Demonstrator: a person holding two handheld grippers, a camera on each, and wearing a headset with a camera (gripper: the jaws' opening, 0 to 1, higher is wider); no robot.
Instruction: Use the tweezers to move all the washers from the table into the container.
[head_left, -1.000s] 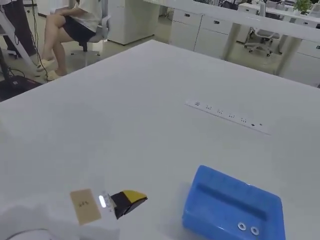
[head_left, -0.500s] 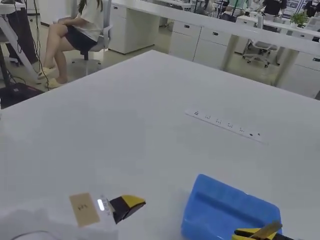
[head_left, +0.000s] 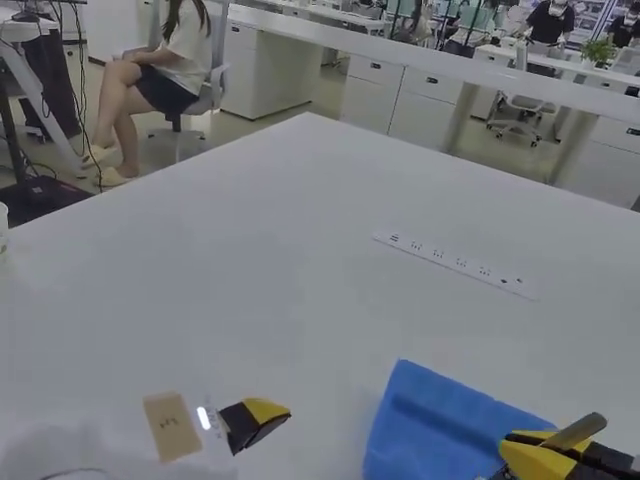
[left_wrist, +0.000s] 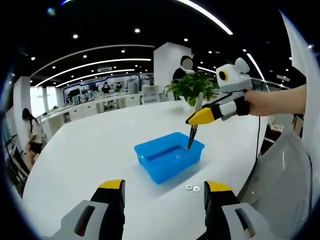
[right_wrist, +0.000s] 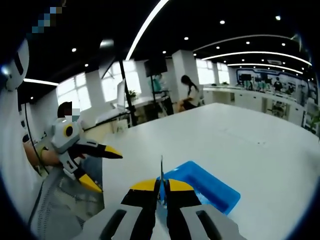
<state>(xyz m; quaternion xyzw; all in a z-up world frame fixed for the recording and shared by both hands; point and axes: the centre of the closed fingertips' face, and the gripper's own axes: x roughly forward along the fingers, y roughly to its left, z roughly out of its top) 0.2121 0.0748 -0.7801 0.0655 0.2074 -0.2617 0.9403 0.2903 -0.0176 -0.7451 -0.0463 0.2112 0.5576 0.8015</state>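
- The right gripper (right_wrist: 161, 187) is clamping its jaws tight on the tweezers (right_wrist: 161, 172), which are sticking straight out between the yellow tips.
- In the left gripper view those tweezers are angling downward, and the tip is reaching into the blue container (left_wrist: 160, 162). I cannot tell whether the tip is pinching anything.
- In the head view this gripper is hovering at the container's near right end.
- The left gripper (left_wrist: 165, 186) is hanging with its jaws spread wide, gripping nothing. It is sitting well to the left of the container.
- Two washers (left_wrist: 192, 188) are lying side by side on the white table (left_wrist: 90, 150), touching or almost touching. They are just beside a corner of the container, on the side facing the left gripper.
- One more small ring looks to be lying inside the container, close to the tweezer tip.
- Farther out, a power strip (head_left: 455, 263) is lying flat mid-table.
- Past the far left edge, a person (head_left: 165, 65) is sitting in a chair.
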